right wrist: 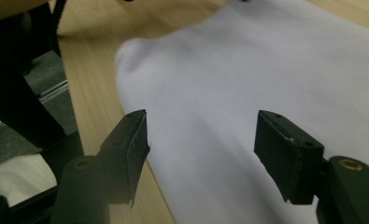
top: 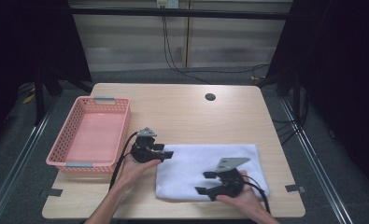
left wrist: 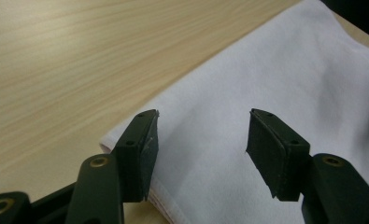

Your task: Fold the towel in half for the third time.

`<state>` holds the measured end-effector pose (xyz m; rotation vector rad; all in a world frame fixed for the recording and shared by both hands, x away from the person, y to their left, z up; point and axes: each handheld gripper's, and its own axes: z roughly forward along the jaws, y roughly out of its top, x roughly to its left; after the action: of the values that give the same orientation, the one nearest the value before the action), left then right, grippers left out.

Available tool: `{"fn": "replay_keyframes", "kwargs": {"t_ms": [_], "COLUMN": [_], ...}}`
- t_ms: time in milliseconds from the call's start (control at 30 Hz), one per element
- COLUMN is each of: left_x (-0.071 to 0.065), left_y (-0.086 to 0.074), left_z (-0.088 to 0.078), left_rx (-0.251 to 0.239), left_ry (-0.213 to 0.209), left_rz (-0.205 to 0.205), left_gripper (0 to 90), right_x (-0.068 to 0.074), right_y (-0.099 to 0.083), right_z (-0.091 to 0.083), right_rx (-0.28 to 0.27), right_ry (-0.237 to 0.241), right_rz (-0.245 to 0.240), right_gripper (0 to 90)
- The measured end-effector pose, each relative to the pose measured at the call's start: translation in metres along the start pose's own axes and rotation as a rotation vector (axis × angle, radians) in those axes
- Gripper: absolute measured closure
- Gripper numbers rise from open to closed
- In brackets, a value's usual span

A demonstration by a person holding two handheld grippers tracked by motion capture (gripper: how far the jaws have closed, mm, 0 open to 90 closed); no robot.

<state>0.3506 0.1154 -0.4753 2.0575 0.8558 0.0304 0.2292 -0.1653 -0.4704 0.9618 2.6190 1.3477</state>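
Observation:
A folded white towel lies flat on the wooden table, near its front right. My left gripper hovers at the towel's left end, jaws apart over its corner, nothing pinched. Over the towel's front part my right gripper points left, open, with white cloth showing under the gap between its pads. Neither gripper holds the cloth.
A pink perforated basket stands at the table's left, with nothing in it. A dark round hole sits in the table at the back. The table's front edge runs just below the towel and my hands.

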Motion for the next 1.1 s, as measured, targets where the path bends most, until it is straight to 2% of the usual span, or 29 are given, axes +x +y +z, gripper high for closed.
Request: {"fn": "replay_keyframes", "kwargs": {"t_ms": [67, 133, 200, 333, 433, 567, 600, 633, 667, 767, 800, 967, 1033, 1100], "left_x": [0.004, 0.008, 0.011, 0.012, 0.014, 0.014, 0.014, 0.014, 0.015, 0.015, 0.016, 0.024, 0.027, 0.029], "left_y": [0.003, 0.005, 0.006, 0.004, 0.003, 0.003, 0.003, 0.003, 0.003, 0.003, 0.003, 0.007, 0.007, 0.006], "left_z": [-0.001, 0.000, 0.000, 0.002, 0.001, 0.001, 0.002, 0.002, 0.003, 0.005, 0.005, 0.007, 0.011, 0.014], "left_rx": [-0.024, -0.027, -0.032, -0.009, 0.000, -0.005, -0.001, -0.003, 0.003, 0.011, 0.014, -0.013, -0.011, 0.000], "left_ry": [0.039, 0.041, 0.043, 0.040, 0.043, 0.045, 0.054, 0.064, 0.063, 0.064, 0.063, 0.076, 0.078, 0.086], "left_rz": [-0.007, -0.016, -0.031, -0.028, -0.033, -0.037, -0.033, -0.034, -0.038, -0.036, -0.033, -0.058, -0.072, -0.066], "left_gripper": [43.1, 40.9, 40.9, 40.6, 40.5, 40.5, 40.2, 40.1, 40.1, 40.1, 40.1, 39.3, 38.9, 37.8], "right_x": [0.007, 0.012, 0.015, 0.018, 0.020, 0.025, 0.027, 0.031, 0.034, 0.035, 0.035, 0.025, 0.023, 0.023], "right_y": [0.013, 0.025, 0.036, 0.049, 0.049, 0.041, 0.039, 0.035, 0.034, 0.033, 0.033, 0.033, 0.034, 0.035], "right_z": [0.023, 0.044, 0.059, 0.084, 0.099, 0.104, 0.104, 0.104, 0.104, 0.105, 0.105, 0.100, 0.099, 0.099], "right_rx": [0.011, 0.032, 0.011, 0.041, 0.084, 0.105, 0.108, 0.110, 0.115, 0.112, 0.115, 0.085, 0.083, 0.089], "right_ry": [0.034, 0.063, 0.099, 0.110, 0.113, 0.082, 0.069, 0.046, 0.026, 0.011, 0.011, -0.030, -0.042, -0.053], "right_rz": [-0.028, -0.048, -0.059, -0.098, -0.121, -0.174, -0.204, -0.259, -0.294, -0.309, -0.311, -0.283, -0.287, -0.270], "right_gripper": [34.2, 33.0, 33.0, 29.8, 25.7, 23.4, 23.2, 23.2, 23.1, 24.1, 25.8, 57.5, 62.9, 66.9]}}
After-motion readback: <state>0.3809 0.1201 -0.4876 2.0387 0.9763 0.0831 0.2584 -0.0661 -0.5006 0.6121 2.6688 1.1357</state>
